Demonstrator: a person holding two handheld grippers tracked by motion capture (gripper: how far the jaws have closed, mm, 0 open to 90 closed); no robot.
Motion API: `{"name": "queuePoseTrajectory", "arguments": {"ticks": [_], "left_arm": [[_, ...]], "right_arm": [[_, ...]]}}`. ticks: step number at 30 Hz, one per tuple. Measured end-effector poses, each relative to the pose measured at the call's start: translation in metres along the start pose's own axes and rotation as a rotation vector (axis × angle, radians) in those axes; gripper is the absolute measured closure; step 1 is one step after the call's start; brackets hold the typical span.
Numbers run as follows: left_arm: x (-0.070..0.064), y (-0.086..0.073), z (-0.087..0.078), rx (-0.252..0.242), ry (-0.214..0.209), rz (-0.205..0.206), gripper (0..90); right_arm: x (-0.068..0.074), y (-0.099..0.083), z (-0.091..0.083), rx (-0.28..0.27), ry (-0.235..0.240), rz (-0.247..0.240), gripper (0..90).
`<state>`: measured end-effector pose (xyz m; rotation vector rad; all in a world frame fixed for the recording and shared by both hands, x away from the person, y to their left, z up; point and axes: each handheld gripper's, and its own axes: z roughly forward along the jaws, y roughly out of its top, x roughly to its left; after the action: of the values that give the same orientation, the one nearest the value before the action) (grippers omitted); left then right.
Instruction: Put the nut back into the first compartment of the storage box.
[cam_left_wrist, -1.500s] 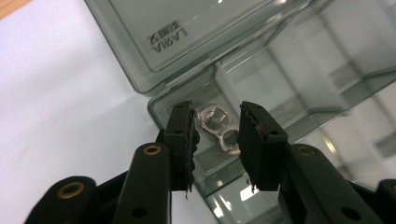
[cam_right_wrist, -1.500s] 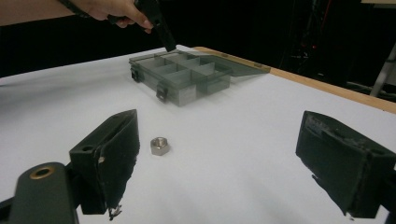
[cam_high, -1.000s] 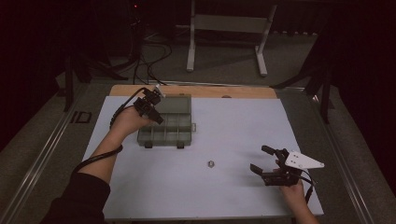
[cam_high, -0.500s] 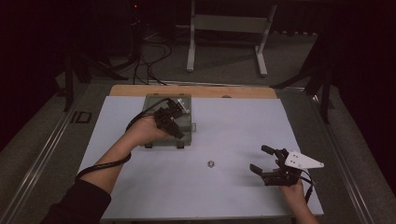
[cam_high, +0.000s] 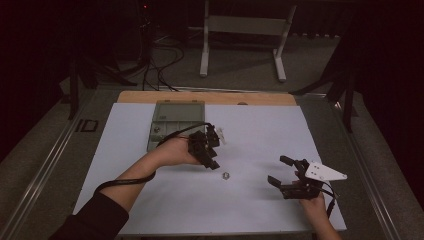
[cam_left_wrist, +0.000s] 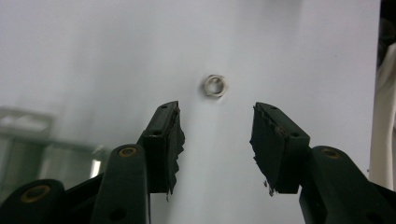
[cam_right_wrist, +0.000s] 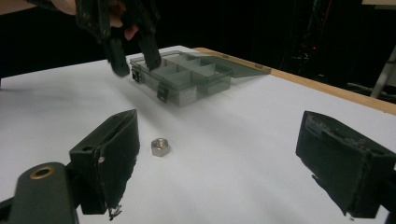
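Nut (cam_left_wrist: 215, 86) beyond parted left claw (cam_left_wrist: 215, 140).

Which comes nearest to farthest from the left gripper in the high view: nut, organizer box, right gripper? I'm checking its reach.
1. Nut, on the sheet just beyond the left gripper.
2. Organizer box, behind it, toward the table's far edge.
3. Right gripper, across the sheet.

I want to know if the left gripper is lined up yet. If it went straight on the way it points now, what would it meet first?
Most likely the small metal nut: it lies on the white table sheet just ahead of the open left gripper, roughly centred between the jaws. Depth is hard to judge, so it might touch the sheet first.
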<state>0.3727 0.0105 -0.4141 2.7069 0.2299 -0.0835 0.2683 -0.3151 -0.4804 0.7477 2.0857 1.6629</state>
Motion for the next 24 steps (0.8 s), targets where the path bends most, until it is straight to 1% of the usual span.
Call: {"name": "queuePoseTrajectory", "arguments": {"ticks": [1, 2, 4, 5, 6, 7, 8, 9, 10, 13, 15, 16, 18, 19, 20, 21, 22, 23, 24], "left_arm": [[-0.001, 0.002, 0.004, 0.002, -0.006, 0.014, 53.1], [-0.003, 0.003, 0.008, 0.012, -0.017, 0.016, 53.0], [-0.005, 0.006, 0.017, 0.026, -0.018, 0.043, 53.0], [-0.006, 0.007, 0.021, 0.029, -0.031, 0.046, 53.0], [-0.006, 0.007, 0.021, 0.029, -0.031, 0.046, 53.0], [-0.007, 0.010, 0.031, 0.038, -0.034, 0.057, 53.0], [-0.008, 0.011, 0.036, 0.051, -0.028, 0.067, 53.0], [-0.008, 0.011, 0.040, 0.056, -0.026, 0.066, 53.0], [-0.007, 0.012, 0.044, 0.069, -0.029, 0.079, 53.0], [-0.006, 0.015, 0.057, 0.100, -0.025, 0.098, 53.0], [-0.005, 0.016, 0.065, 0.117, -0.020, 0.098, 53.0], [-0.004, 0.017, 0.068, 0.123, -0.019, 0.106, 53.0], [-0.003, 0.017, 0.075, 0.127, -0.008, 0.096, 53.0], [-0.003, 0.018, 0.078, 0.138, -0.016, 0.108, 53.0], [-0.003, 0.018, 0.081, 0.148, -0.005, 0.110, 53.1], [-0.003, 0.019, 0.084, 0.162, -0.003, 0.114, 53.2], [-0.004, 0.019, 0.087, 0.171, -0.006, 0.122, 55.4], [-0.004, 0.020, 0.089, 0.183, -0.001, 0.132, 57.2], [-0.004, 0.020, 0.089, 0.183, -0.001, 0.132, 58.4]], "right_arm": [[0.000, 0.000, 0.000, -0.001, 0.000, -0.003, 13.4], [0.000, 0.000, 0.000, -0.001, 0.000, -0.002, 13.4], [0.000, 0.000, 0.000, -0.001, 0.000, 0.000, 13.5], [0.000, 0.000, 0.000, -0.001, 0.001, 0.001, 13.5], [0.000, 0.000, 0.000, -0.001, 0.001, 0.001, 13.5], [0.000, 0.000, 0.000, -0.001, 0.001, -0.001, 13.4], [0.001, 0.001, 0.000, -0.003, 0.002, -0.002, 13.5], [0.001, 0.001, 0.000, -0.003, 0.003, -0.005, 13.5], [0.000, 0.001, 0.000, -0.003, 0.003, -0.004, 13.4], [0.000, 0.000, 0.001, -0.005, 0.006, -0.002, 13.5], [0.000, 0.000, 0.000, -0.005, 0.007, -0.002, 13.5], [0.000, 0.000, 0.000, -0.005, 0.007, -0.001, 13.4], [0.000, 0.000, 0.000, -0.006, 0.008, 0.001, 13.5], [0.000, 0.000, 0.000, -0.006, 0.009, 0.001, 13.5], [0.000, 0.000, 0.000, -0.006, 0.009, 0.001, 13.4], [0.000, 0.000, 0.000, -0.006, 0.009, 0.001, 13.4], [0.000, 0.000, 0.000, -0.006, 0.009, 0.000, 13.4], [0.000, 0.000, 0.000, -0.007, 0.010, 0.000, 13.4], [0.000, 0.000, 0.000, -0.007, 0.010, 0.000, 13.4]]}}
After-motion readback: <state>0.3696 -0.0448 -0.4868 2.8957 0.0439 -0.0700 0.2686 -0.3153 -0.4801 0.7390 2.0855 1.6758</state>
